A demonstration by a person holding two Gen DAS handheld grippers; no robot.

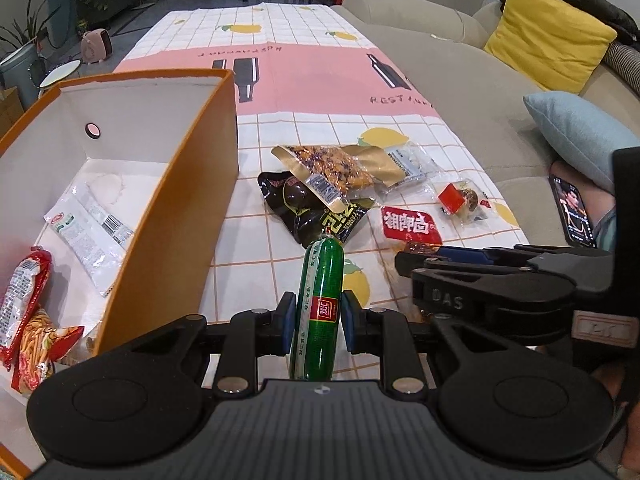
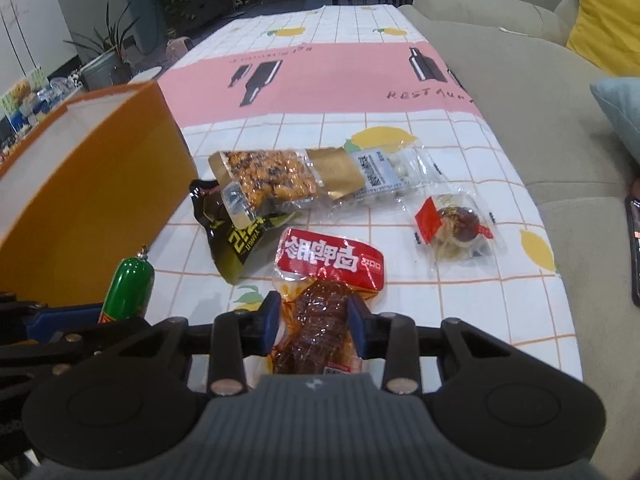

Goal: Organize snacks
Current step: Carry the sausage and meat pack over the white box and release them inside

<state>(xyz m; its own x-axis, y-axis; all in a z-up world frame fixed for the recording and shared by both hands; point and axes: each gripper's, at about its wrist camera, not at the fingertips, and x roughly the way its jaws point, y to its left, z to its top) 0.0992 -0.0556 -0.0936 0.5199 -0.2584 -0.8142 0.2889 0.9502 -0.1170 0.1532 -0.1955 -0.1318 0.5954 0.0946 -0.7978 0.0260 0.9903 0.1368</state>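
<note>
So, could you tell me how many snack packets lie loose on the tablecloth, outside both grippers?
4: the gold nut packet lies on the black packet, the white-sweets packet beside it, and the red-labelled clear packet nearest the sofa. The box may hide others.

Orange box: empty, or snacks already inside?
Not empty. The orange box, open-topped, holds a white packet and red noodle packets on its floor.

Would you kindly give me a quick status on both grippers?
Left gripper shut on green sausage. Right gripper clamping red meat packet. Orange box beside, path unobstructed.
</note>
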